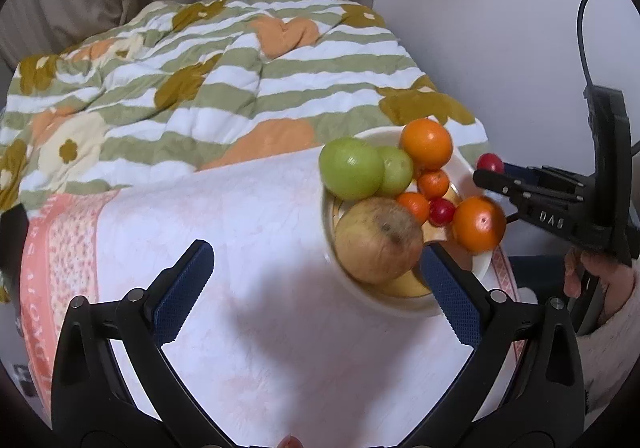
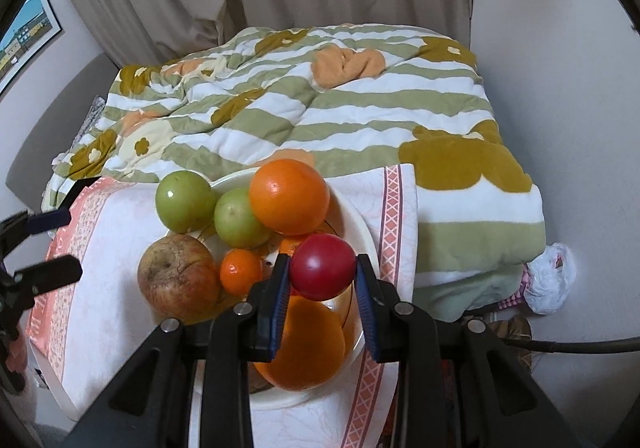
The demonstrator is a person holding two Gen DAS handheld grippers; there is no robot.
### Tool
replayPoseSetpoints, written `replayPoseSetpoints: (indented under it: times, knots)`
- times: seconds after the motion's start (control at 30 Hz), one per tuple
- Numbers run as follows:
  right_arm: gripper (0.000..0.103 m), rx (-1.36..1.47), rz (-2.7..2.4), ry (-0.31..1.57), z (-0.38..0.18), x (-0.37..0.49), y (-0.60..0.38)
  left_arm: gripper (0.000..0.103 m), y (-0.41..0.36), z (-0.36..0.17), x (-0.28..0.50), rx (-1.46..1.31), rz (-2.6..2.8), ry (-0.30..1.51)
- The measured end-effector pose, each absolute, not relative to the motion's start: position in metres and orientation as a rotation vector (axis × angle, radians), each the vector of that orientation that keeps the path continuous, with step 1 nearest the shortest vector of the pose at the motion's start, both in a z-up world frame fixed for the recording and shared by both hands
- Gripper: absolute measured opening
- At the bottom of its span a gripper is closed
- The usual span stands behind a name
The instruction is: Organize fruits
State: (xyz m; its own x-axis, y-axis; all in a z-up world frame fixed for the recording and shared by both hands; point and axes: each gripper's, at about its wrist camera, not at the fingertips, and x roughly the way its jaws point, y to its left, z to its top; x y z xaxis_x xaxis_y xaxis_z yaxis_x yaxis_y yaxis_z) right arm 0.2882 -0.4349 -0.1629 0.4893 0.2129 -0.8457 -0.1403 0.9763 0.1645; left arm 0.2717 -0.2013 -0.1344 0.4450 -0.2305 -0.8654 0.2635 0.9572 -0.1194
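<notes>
The right hand-held gripper (image 2: pixel 322 274) is clenched on a small red fruit (image 2: pixel 322 266), its blue pads pressing both sides, and holds it above the right side of a cream bowl (image 2: pixel 362 224). The left hand-held gripper (image 1: pixel 316 288) stands released with nothing between its pads, over the bare cloth to the left of the bowl, its right pad just beside the bowl's near rim.

In the bowl lie two green apples (image 2: pixel 186 200), a large orange (image 2: pixel 289 196) at the far rim, a second large orange (image 2: pixel 306 344) at the near rim below the held fruit, a blemished yellowish apple (image 2: pixel 178 280) at the left rim, small mandarins (image 2: pixel 241 271) in the middle, and another small red fruit (image 1: pixel 441 211).

The bowl rests near the right edge of a white cloth with pink borders (image 1: pixel 248 208), spread at the near end of a bed. A striped floral quilt (image 2: pixel 320 120) covers the bed beyond.
</notes>
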Motion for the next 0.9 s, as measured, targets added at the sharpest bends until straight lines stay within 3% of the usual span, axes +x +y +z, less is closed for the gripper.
replayPoseSetpoints:
  times: [0.07,0.1,0.13,0.17,0.2,0.23,0.57,0.9]
  knots:
    - [0.030,0.088,0.204,1.036,-0.163,0.288,-0.435,0.103,-0.198,-0.136,0.269,0.033,-0.302,1.070]
    - [0.038,0.091,0.199,1.036,-0.163,0.288,-0.435,0.103,-0.195,-0.136,0.266,0.029,-0.301,1.072]
    - [0.056,0.093,0.195,1.034,-0.162,0.288,-0.434,0.103,-0.192,-0.137,0.264,0.026,-0.302,1.072]
    - [0.067,0.095,0.190,1.028,-0.161,0.287,-0.433,0.103,-0.191,-0.136,0.262,0.024,-0.302,1.072]
    - [0.086,0.099,0.188,1.022,-0.161,0.286,-0.432,0.103,-0.189,-0.136,0.260,0.023,-0.303,1.071]
    - [0.092,0.104,0.187,1.010,-0.159,0.284,-0.431,0.103,-0.187,-0.135,0.257,0.023,-0.303,1.069]
    - [0.092,0.068,0.123,0.933,-0.134,0.258,-0.410,0.103,-0.160,-0.112,0.231,0.031,-0.298,1.021]
    - [0.092,0.042,0.117,0.874,-0.075,0.198,-0.360,0.103,-0.109,-0.060,0.175,0.011,-0.269,0.928]
